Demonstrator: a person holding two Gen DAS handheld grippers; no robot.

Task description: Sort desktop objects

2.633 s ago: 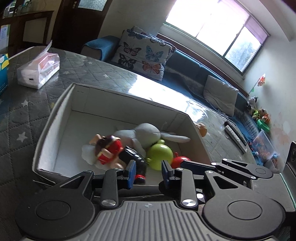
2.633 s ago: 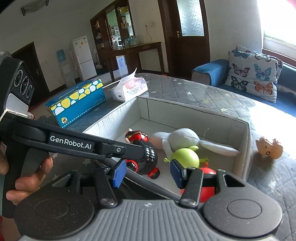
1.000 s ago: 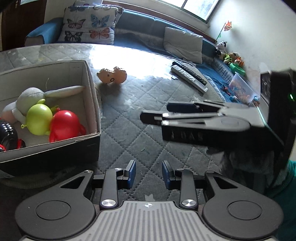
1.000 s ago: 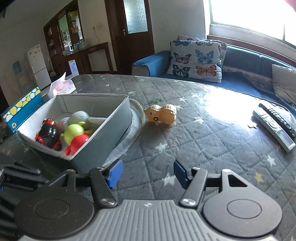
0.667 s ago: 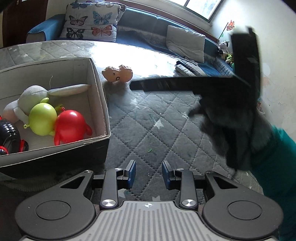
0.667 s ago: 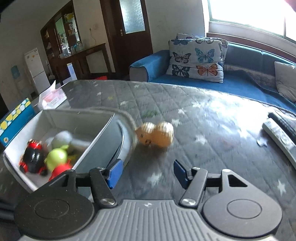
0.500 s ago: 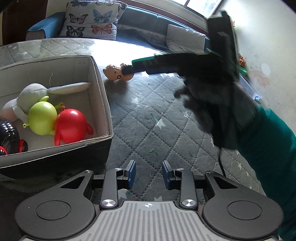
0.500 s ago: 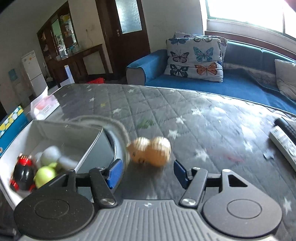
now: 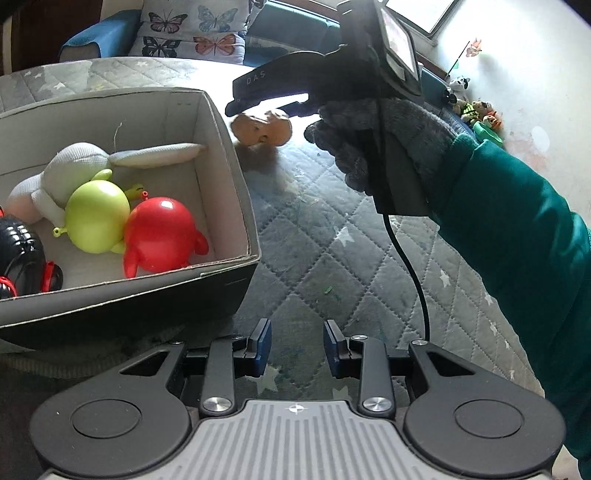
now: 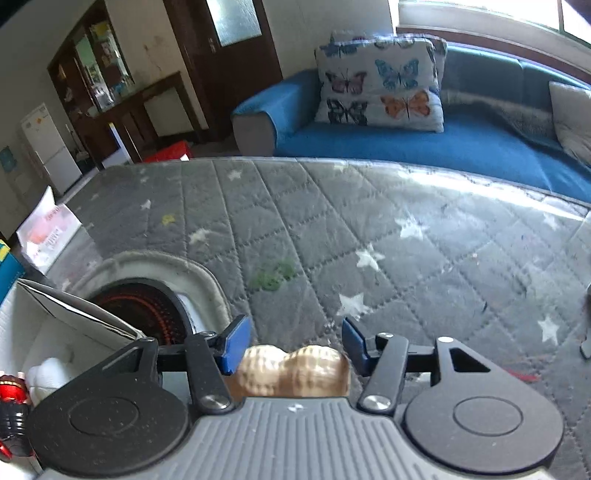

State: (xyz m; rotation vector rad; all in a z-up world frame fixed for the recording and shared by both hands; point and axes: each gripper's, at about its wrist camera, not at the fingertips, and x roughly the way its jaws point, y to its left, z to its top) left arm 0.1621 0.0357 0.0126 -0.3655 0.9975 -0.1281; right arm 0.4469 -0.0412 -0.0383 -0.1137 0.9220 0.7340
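Four toys already in the cardboard box [image 9: 236,177]; peanut toy [image 10: 295,373] left outside (just beside the box), between the right gripper [image 10: 295,341]'s closing jaws. Left gripper [image 9: 297,347] half-open, empty.

Daylight comes from the window [image 9: 417,9] behind the sofa [image 10: 424,144], and it is overexposed to plain white. Near the sofa the quilted table cover [image 9: 306,236] shines with strong glare and loses its pattern. The peanut toy [image 9: 261,127] throws a soft shadow toward the camera. In the right wrist view the whole picture is slightly smeared by motion, and the cabinet side is dim. Both views bend strongly at the edges, with dark corners.
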